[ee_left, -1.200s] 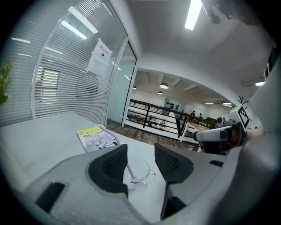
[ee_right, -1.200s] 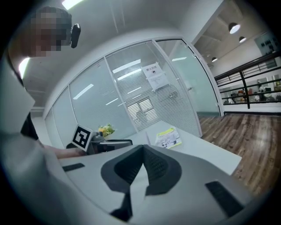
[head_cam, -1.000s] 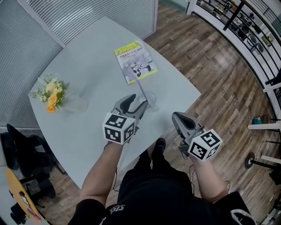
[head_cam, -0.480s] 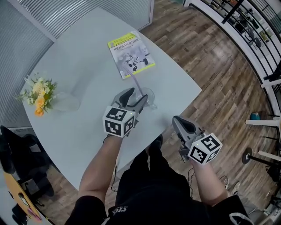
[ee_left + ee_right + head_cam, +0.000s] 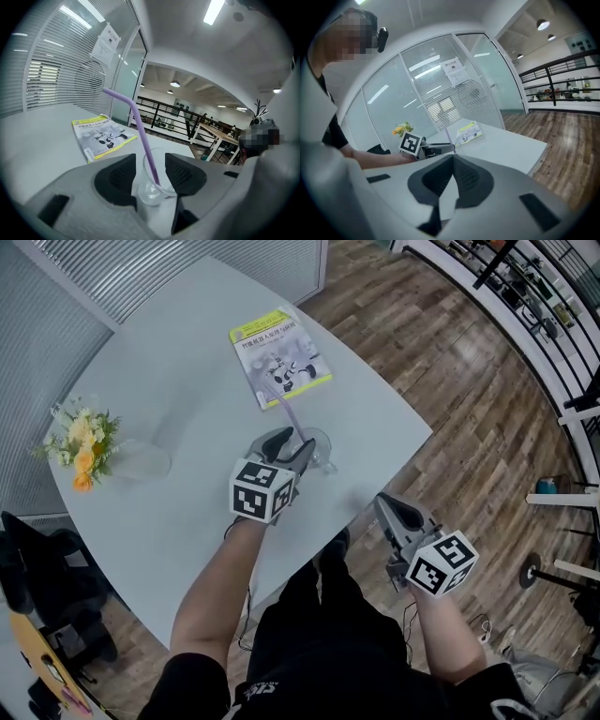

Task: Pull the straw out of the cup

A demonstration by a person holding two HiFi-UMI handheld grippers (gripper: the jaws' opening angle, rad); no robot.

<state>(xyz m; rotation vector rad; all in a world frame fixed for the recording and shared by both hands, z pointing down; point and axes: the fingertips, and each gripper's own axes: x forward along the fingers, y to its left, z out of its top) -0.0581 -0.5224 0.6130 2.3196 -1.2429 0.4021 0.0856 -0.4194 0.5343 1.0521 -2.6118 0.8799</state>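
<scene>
head view: the clear cup (image 5: 321,448) is standing on the white bench (image 5: 169,362), its purple straw (image 5: 286,413) leaning toward a booklet (image 5: 279,357). the left gripper (image 5: 291,442) is reaching around the cup, and the right gripper (image 5: 392,506) is hanging beyond the bench edge.
left gripper view: the jaws are standing apart, having just been closing, with the cup between them.
right gripper view: the jaws are meeting at the tips, holding nothing.

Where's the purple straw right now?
In the head view, the purple straw leans in the clear cup at picture centre, just below the booklet, its top tipping toward it.
</scene>
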